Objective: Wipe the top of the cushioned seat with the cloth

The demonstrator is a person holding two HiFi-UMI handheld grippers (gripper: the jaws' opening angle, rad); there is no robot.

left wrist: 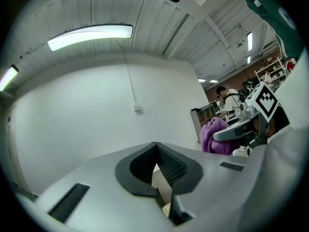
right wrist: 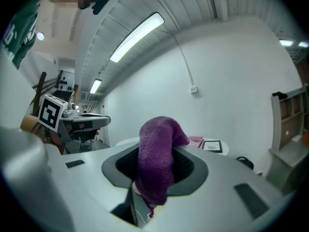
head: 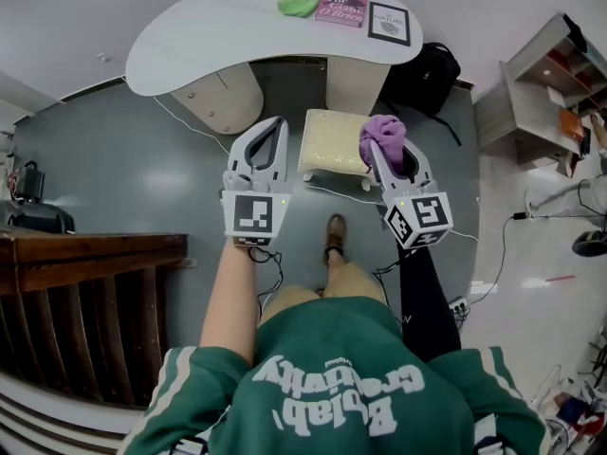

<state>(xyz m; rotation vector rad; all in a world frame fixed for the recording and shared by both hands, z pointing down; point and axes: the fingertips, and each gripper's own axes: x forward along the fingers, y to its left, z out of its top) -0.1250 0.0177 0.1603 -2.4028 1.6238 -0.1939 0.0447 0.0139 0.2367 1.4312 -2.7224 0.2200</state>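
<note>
The cushioned seat [head: 332, 140] is a low cream stool on the grey floor, just ahead of both grippers. My right gripper [head: 379, 148] is shut on a purple cloth [head: 382, 131], which bunches up above the seat's right edge. In the right gripper view the cloth [right wrist: 157, 151] hangs out over the jaws of the right gripper [right wrist: 153, 178]. My left gripper [head: 277, 128] hovers beside the seat's left edge, its jaws closed with nothing in them. In the left gripper view the left gripper [left wrist: 158, 161] points at a white wall, with the cloth [left wrist: 215, 137] at the right.
A white curved table [head: 209, 31] stands behind the seat, with a green object [head: 298, 5], a pink book [head: 341, 3] and a black-bordered book [head: 389, 23] on it. A black bag [head: 429, 72] sits at the back right, shelving [head: 555, 88] at the right, a dark wooden counter [head: 85, 282] at the left.
</note>
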